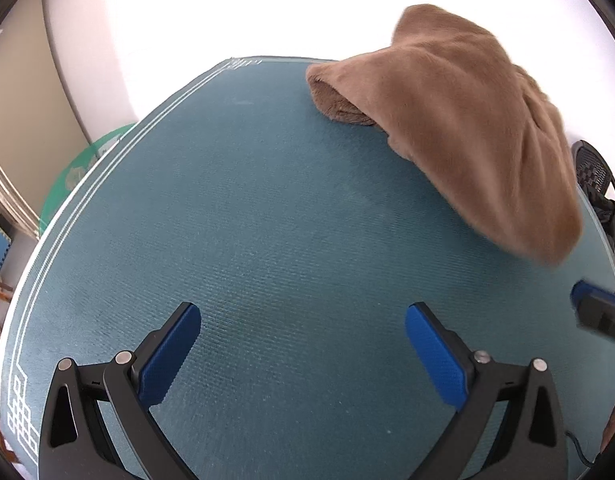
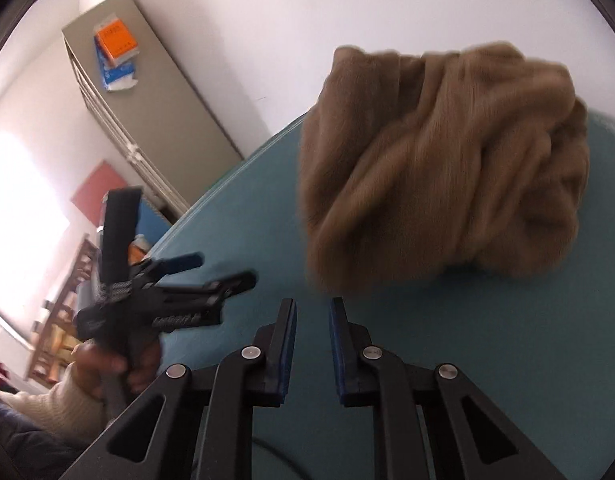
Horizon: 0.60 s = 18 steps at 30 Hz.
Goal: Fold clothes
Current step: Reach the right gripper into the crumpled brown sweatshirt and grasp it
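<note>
A brown fleecy garment [image 1: 463, 120] lies bunched in a heap at the far right of a teal tablecloth [image 1: 267, 220]. In the right wrist view the garment [image 2: 439, 172] sits just beyond my fingers, blurred. My left gripper [image 1: 303, 336] is wide open and empty above bare cloth, well short of the garment. My right gripper [image 2: 313, 312] is empty, its jaws a narrow gap apart, a little short of the garment's near edge. The left gripper also shows in the right wrist view [image 2: 211, 272], held in a hand at the left. The right gripper's tip [image 1: 599, 312] shows at the right edge of the left wrist view.
The table edge with white border lines [image 1: 107, 160] curves along the left. A grey cabinet [image 2: 147, 100] with orange and blue boxes [image 2: 115, 52] on top stands by the wall. A black mesh chair [image 1: 595, 184] is beyond the table's right side.
</note>
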### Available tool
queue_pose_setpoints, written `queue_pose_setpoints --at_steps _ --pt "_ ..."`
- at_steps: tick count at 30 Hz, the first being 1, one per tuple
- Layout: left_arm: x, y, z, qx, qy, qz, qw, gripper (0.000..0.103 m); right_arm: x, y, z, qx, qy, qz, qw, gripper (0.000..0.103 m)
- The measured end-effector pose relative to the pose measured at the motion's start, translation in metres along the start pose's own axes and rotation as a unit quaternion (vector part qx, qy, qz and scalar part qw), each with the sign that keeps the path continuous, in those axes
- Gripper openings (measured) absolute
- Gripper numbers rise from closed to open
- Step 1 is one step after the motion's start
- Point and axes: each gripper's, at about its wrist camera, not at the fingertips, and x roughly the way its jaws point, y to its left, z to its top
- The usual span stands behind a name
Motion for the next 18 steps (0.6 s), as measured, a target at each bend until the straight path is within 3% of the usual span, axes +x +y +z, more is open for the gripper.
queue_pose_setpoints --at_steps 3,5,6,7,9,11,13,18 --pt "-0.006 -0.001 0.001 0.001 -0.001 -0.001 1.0 0.103 -0.017 0.005 0.019 -0.008 -0.06 -0.056 0.997 0.019" --pt "-0.01 0.001 0.001 -0.001 -0.004 -0.005 1.0 0.103 -0.01 0.004 0.041 -0.009 -0.09 -0.055 0.994 0.021" --pt "-0.013 0.003 0.001 -0.003 -0.006 -0.007 1.0 0.103 -0.001 0.003 0.052 -0.011 -0.102 -0.053 0.993 0.029" --pt "-0.015 0.005 0.001 -0.005 -0.008 -0.009 0.9999 0.103 0.004 0.002 0.063 -0.016 -0.112 -0.054 0.992 0.055" --pt "-0.02 0.01 0.001 -0.01 -0.011 -0.01 0.9998 0.103 -0.003 -0.007 0.085 -0.031 -0.132 -0.075 0.988 0.098" --pt "-0.024 0.018 0.0 -0.018 -0.014 -0.009 0.9997 0.103 -0.009 -0.017 0.095 -0.029 -0.141 -0.082 0.986 0.098" --pt "-0.025 0.026 0.0 -0.025 -0.013 -0.01 0.9996 0.103 0.002 -0.027 0.119 -0.017 -0.135 -0.061 0.989 0.098" --pt "-0.029 0.044 -0.001 -0.038 -0.016 -0.007 0.9991 0.103 0.059 -0.066 0.167 0.065 -0.127 -0.02 0.99 0.098"
